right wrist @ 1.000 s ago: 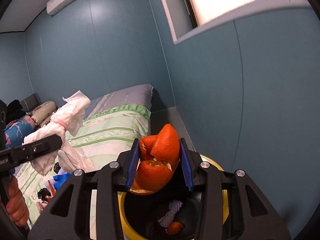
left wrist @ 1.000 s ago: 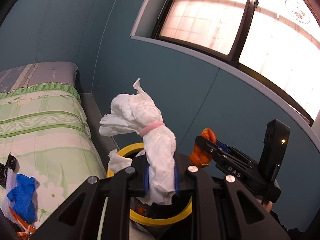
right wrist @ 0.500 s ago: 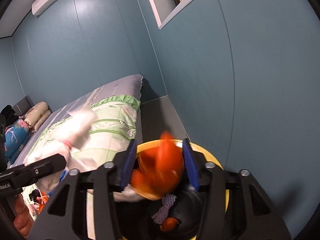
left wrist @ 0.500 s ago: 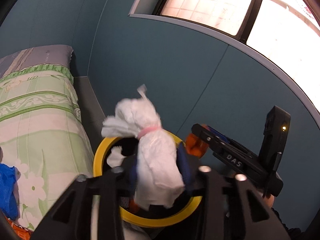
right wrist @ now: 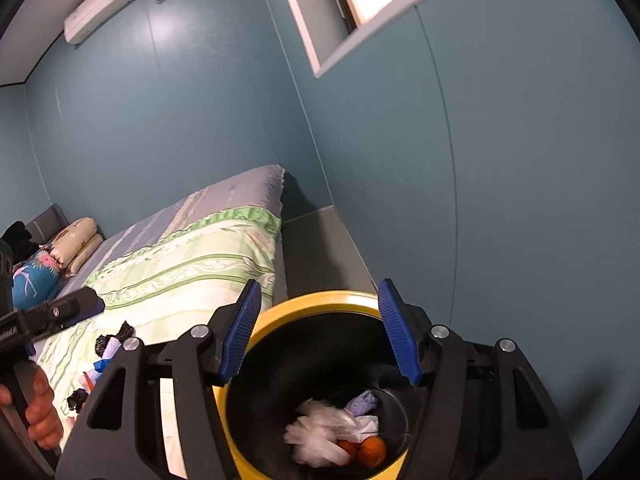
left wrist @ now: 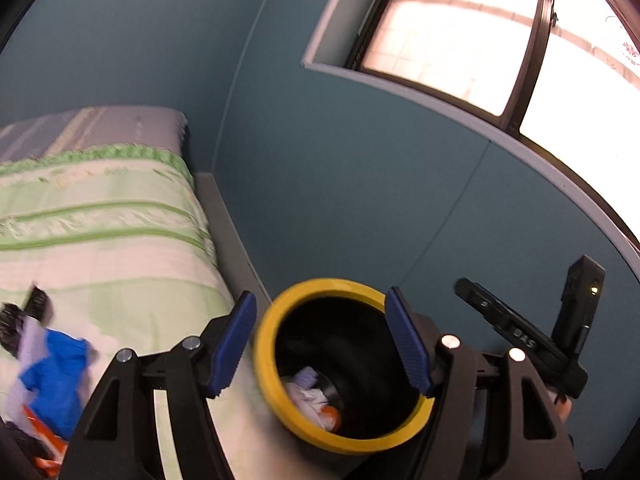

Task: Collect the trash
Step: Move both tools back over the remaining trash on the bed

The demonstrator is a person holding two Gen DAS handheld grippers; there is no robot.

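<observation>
Nearest in both wrist views are the tools themselves. The left gripper (left wrist: 320, 344) has its blue fingers (left wrist: 232, 340) spread with nothing between them; its jaws have just been opening, and the same goes for the right gripper (right wrist: 320, 332), whose fingers (right wrist: 400, 336) also stand apart and empty.

Directly below and just ahead of both sits the bin (right wrist: 316, 300), black inside with a yellow rim. At its bottom lie a white tissue wad (right wrist: 320, 436) and orange peel (right wrist: 370, 450), with a smaller pale scrap (right wrist: 362, 404) beside them. In the left view the same wad shows low in the bin (left wrist: 310, 390), blurred. So this pair of pieces is already in the bin, well beneath the fingers and free of them.

What the next move turns on lies to the left of the bin, on the bed (right wrist: 192, 264): a loose heap of leftover trash (left wrist: 52, 372), blue, black and orange bits, near the bed's front edge. It lies to the left of both tools, and the left gripper looks nearer to it; in the right view the same scraps (right wrist: 108, 348) sit just past that gripper's arm. No clear long axis can be read in the heap.

Farther off are pillows (right wrist: 76, 240) at the bed's head, the blue wall, and a window (left wrist: 480, 32).
</observation>
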